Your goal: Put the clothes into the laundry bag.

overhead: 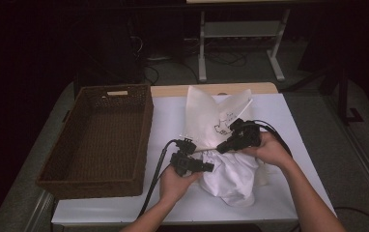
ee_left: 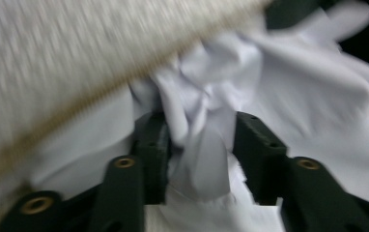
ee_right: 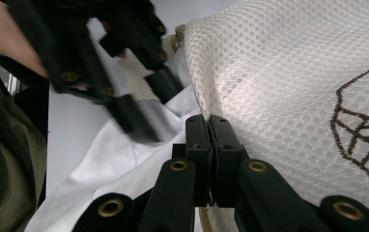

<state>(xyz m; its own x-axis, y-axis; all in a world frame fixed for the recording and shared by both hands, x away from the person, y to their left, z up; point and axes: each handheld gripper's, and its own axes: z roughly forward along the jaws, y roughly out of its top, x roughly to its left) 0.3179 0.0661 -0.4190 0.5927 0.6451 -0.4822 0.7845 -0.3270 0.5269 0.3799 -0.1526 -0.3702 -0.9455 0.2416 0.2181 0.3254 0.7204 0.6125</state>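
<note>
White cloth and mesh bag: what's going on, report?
Left tongs open around crumpled white cloth. Right tongs shut on cream mesh bag. Empty brown wicker basket beside.

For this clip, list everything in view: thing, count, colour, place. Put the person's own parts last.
Wicker basket: one, dark brown, table's left side.
Mesh bag: one, cream with brown stitched drawing, table centre.
White cloth: one, bunched at the bag's near end.
Table: one, white top.
Metal frame: one, pale, on the floor beyond.
Left gripper: one, black, jaws part open around the cloth.
Right gripper: one, black, jaws shut on the mesh bag's edge.
Hands: two, left hand, right hand.
</note>
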